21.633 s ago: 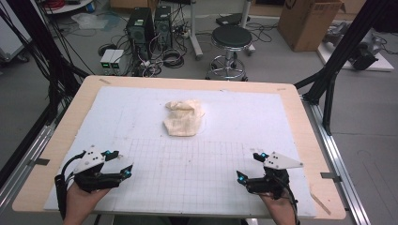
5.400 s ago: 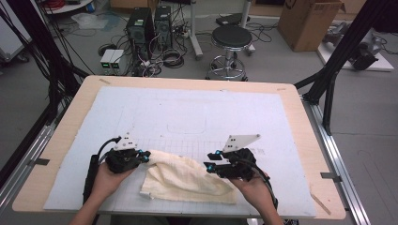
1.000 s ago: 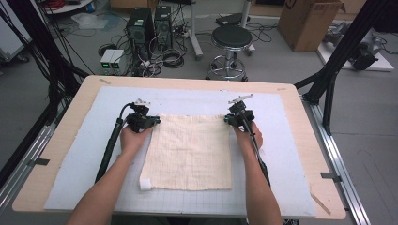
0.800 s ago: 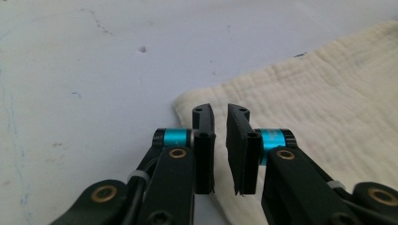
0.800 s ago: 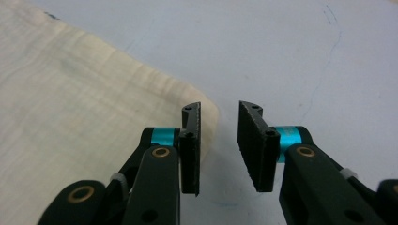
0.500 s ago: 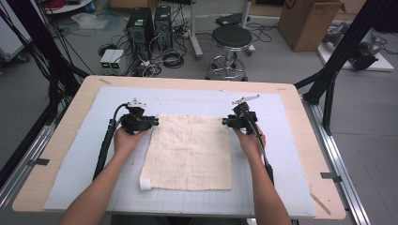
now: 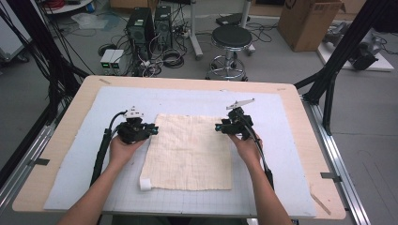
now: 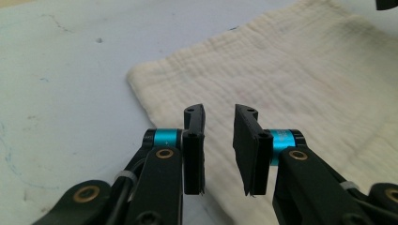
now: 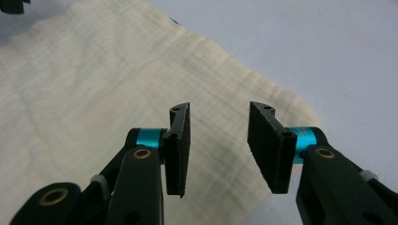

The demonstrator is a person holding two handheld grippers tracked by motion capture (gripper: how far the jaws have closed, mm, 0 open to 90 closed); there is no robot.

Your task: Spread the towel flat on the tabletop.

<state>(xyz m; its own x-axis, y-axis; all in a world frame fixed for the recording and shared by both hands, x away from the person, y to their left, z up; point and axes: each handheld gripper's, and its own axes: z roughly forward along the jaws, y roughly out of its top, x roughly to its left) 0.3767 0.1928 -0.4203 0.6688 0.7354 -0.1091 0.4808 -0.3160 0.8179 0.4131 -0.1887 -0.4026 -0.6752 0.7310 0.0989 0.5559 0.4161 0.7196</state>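
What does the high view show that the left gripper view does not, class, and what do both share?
High view alone: the whole cloth spread flat, its small folded near-left corner, the person's forearms, the right gripper and the stool beyond the table.

Left gripper view alone: the left gripper close up, its jaws parted with nothing between them, just opened, above the cloth's weave.

Both: the cream cloth's far-left corner lying on the pale mat.
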